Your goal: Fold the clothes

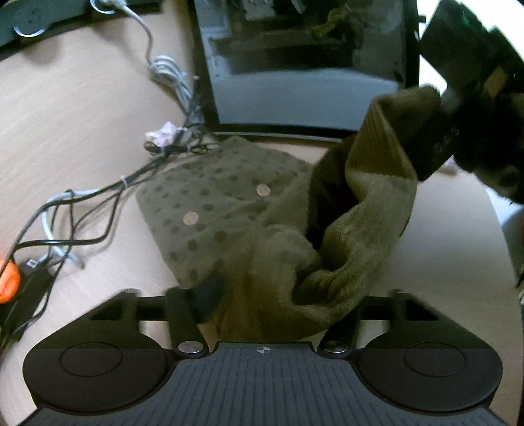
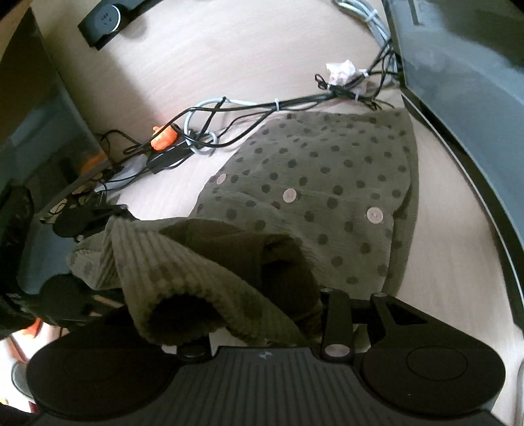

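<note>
An olive fleece garment [image 1: 229,209] with dark dots and pale buttons lies on the light wood table [image 1: 82,108]. My left gripper [image 1: 271,304] is at its near edge. A thick fold fills the gap between the jaws; the left finger [image 1: 209,291] presses on the cloth and the right finger is hidden under it. My right gripper [image 1: 458,108] holds the ribbed hem [image 1: 389,131] up off the table at the upper right. In the right wrist view the ribbed hem [image 2: 183,272] drapes over the right gripper [image 2: 262,314] and hides its left finger. The dotted body [image 2: 327,183] lies flat beyond.
A tangle of cables [image 1: 98,209] runs along the garment's left side, with a crumpled tissue [image 1: 163,132] and an orange clip [image 2: 163,139] among them. A dark screen [image 1: 294,65] stands right behind the garment. A black device [image 2: 104,16] lies farther back.
</note>
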